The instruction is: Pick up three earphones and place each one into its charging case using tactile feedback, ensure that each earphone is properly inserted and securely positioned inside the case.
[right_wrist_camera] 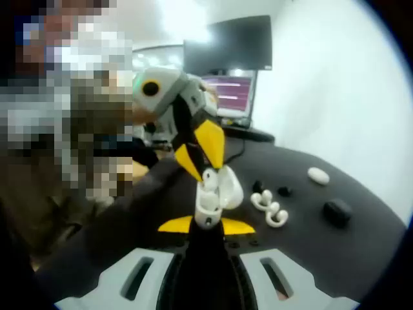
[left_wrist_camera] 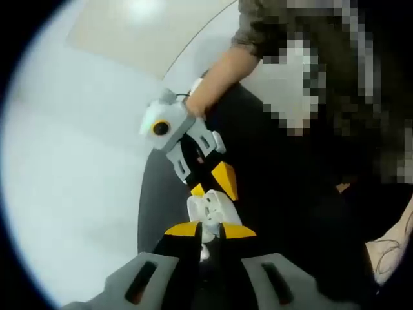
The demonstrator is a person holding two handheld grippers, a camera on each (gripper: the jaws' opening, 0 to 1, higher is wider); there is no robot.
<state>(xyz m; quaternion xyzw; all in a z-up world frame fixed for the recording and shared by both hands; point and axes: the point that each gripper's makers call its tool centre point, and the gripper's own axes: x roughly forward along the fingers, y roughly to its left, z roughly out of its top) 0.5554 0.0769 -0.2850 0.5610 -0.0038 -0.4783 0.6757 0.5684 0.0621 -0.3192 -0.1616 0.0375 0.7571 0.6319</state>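
Note:
In the left gripper view my left gripper [left_wrist_camera: 210,230] is shut on an open white charging case [left_wrist_camera: 208,208], held up above the black table [left_wrist_camera: 153,213]. My right gripper [left_wrist_camera: 211,192] comes down from above and meets the case's top. In the right gripper view my right gripper [right_wrist_camera: 206,226] is shut on a white earphone [right_wrist_camera: 208,213], which is pressed against the open case [right_wrist_camera: 227,188]. My left gripper [right_wrist_camera: 205,171] grips that case from the far side. Two more white earphones [right_wrist_camera: 271,212] lie loose on the table [right_wrist_camera: 310,248].
Two small black earbuds [right_wrist_camera: 271,189], a closed white case [right_wrist_camera: 318,175] and a black case [right_wrist_camera: 337,212] lie on the table's right part. A dark monitor [right_wrist_camera: 227,44] and a lit screen [right_wrist_camera: 233,92] stand at the back. A person sits close on the left.

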